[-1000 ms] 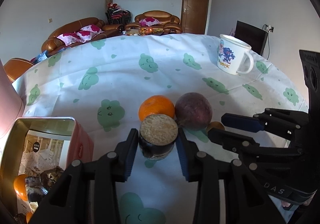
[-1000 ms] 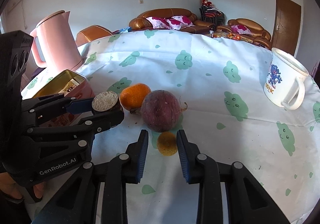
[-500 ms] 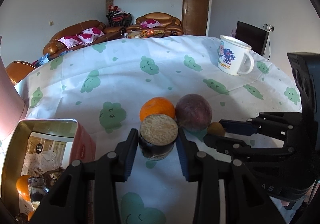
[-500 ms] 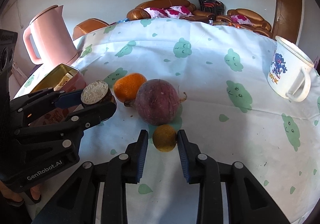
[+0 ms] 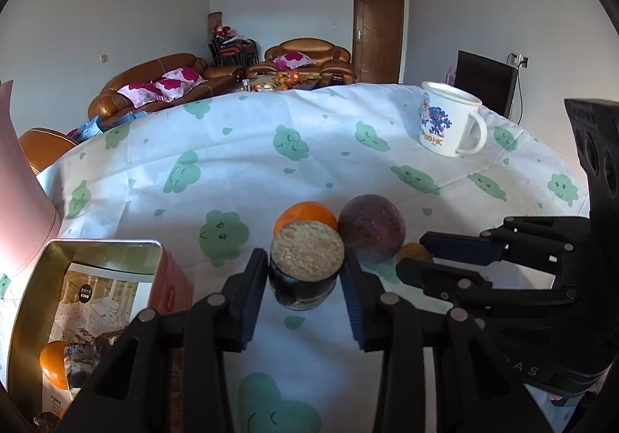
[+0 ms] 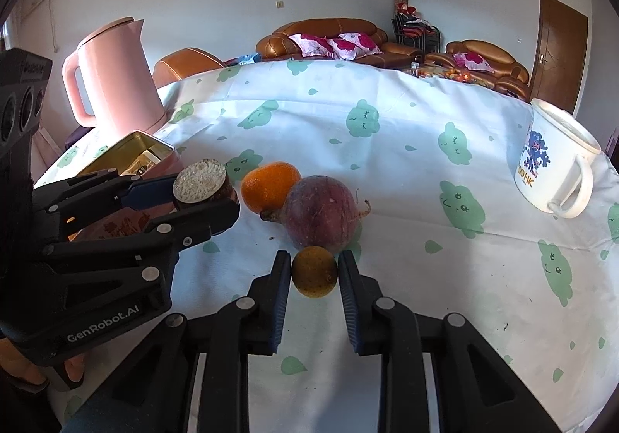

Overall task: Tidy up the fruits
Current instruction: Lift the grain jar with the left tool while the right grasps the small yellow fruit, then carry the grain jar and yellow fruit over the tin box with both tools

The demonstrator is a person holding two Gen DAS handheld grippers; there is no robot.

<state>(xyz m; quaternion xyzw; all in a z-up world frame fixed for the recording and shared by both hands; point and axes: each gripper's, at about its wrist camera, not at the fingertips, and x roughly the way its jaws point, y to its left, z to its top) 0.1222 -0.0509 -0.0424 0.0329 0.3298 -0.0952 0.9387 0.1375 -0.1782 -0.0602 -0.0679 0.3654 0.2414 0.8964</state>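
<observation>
My left gripper [image 5: 305,274] is shut on a dark cut fruit with a pale grainy flat top [image 5: 306,260], held above the cloth; it also shows in the right wrist view [image 6: 201,185]. My right gripper [image 6: 314,270] has its fingers closed against a small yellow-brown round fruit [image 6: 314,272]. Just beyond lie a purple round fruit [image 6: 319,218] and an orange [image 6: 269,189], touching each other. In the left wrist view the orange [image 5: 305,214] and purple fruit [image 5: 373,226] sit behind the held piece.
An open gold-lined tin [image 5: 85,301] with an orange and dark fruits inside stands at the left. A pink kettle [image 6: 114,81] is behind it. A white printed mug [image 6: 553,166] stands at the right. The table has a white cloth with green prints [image 6: 387,146].
My right gripper moved forward around the small yellow-brown fruit and its fingers closed onto it. My left gripper kept its hold on the cut fruit and barely moved.
</observation>
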